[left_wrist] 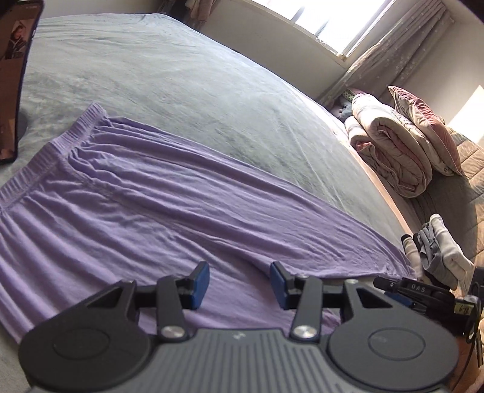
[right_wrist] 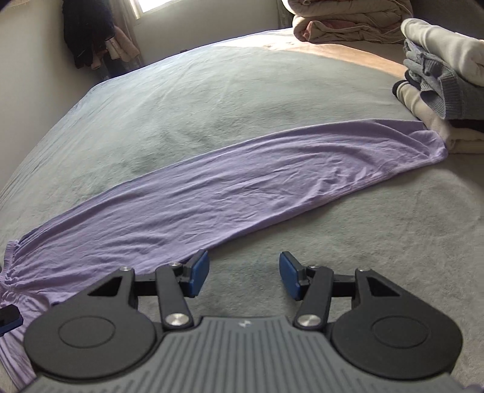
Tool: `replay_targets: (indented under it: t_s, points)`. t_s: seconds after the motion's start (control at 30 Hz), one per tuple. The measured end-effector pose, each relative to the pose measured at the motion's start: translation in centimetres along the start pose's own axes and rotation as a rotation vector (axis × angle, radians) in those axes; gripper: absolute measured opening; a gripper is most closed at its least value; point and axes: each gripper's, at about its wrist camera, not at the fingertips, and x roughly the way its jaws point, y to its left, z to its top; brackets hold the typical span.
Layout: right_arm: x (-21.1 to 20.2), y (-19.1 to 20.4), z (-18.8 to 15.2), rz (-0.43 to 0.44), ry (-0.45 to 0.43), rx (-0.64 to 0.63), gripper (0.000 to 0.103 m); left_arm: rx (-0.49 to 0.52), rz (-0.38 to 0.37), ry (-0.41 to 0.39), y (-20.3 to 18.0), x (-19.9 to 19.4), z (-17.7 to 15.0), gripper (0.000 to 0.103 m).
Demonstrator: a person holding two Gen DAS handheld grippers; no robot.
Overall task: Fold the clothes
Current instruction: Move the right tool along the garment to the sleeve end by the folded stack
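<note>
well, a purple garment (left_wrist: 145,196) lies spread flat on a grey bed (left_wrist: 181,78), folded lengthwise into a long band with its gathered elastic waistband (left_wrist: 48,151) at one end and its hem (right_wrist: 435,148) at the other. in the right wrist view the hem end touches a stack of folded clothes (right_wrist: 447,90) that sits on the bed near its far right edge, a grey knit and white pieces showing in it. the waistband end lies toward the bed's near left corner in that same view.

the left gripper (left_wrist: 239,284) hovers over the near part of the garment, its blue pads (left_wrist: 199,284) apart with only purple cloth seen behind the gap; nothing is pinched between the jaws. the right gripper (right_wrist: 243,278) hangs above the bed just beside the garment's near edge. its jaws stand apart and empty, with bare grey blanket between them, and its left pad (right_wrist: 198,273) overlaps the cloth's edge in the picture; whether it touches i cannot tell. part of the right gripper also shows at the right edge of the left wrist view, beside the stack.

a rolled quilt (left_wrist: 390,148) and a pillow (left_wrist: 423,121) rest at the far end of the bed below a curtained window (left_wrist: 332,21). dark clothes (right_wrist: 87,39) hang in the far corner of the room in the right wrist view.
</note>
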Motion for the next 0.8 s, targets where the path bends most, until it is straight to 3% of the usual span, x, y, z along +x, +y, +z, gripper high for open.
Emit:
replay_targets:
  t_s: [0.13,0.33,0.47,0.6,0.7,0.8]
  points:
    - [0.7,-4.0,1.6,-0.042,-0.034,0.048,0.056,0.013,0.003,-0.001,-1.6,1.6,-0.2,0.045]
    - [0.3,-9.3,5.4,-0.091,-0.079,0.110,0.056,-0.044,-0.064,-0.017,-3.0,3.1,0.5,0.045]
    - [0.5,-11.8,8.9,-0.119,-0.127,0.195,0.049,-0.096,-0.099,-0.012,-3.4,4.5,1.0,0.044]
    - [1.9,-13.1,11.7,-0.138,-0.137,0.287,0.049,-0.099,-0.070,0.006,-2.8,6.0,0.4,0.043]
    - [3.7,-12.5,12.9,-0.214,-0.133,0.273,0.049,-0.081,-0.056,-0.002,-3.0,6.3,0.2,0.043]
    - [5.8,-11.9,13.3,-0.332,-0.104,0.250,0.041,-0.068,-0.056,-0.006,-3.2,6.3,0.1,0.043]
